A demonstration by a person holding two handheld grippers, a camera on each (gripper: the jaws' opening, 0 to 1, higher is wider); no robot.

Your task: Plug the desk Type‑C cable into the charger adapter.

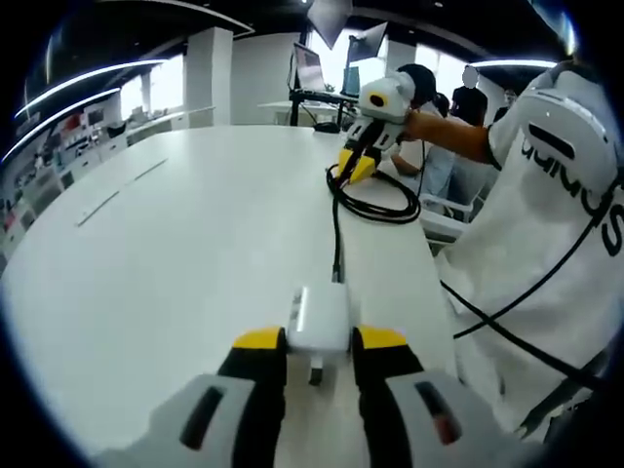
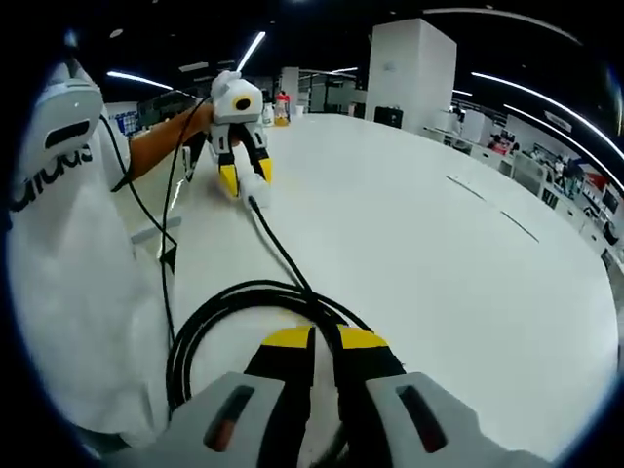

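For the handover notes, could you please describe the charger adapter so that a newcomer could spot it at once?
Start at the large white table. Near its edge, the left claw grips a small white block: the charger adapter. A black cable runs from its far end to a coil held in the right claw; it is the only white, boxy item there.

1. The left gripper view looks low along the white table [image 1: 175, 253], close over the charger adapter [image 1: 321, 320], facing the right gripper [image 1: 358, 164] farther off.
2. The right gripper view faces back, close above the coiled Type‑C cable [image 2: 234, 312], toward the left gripper [image 2: 244, 176].
3. Both views share the table, the cable and the person's white shirt [image 2: 68, 263].
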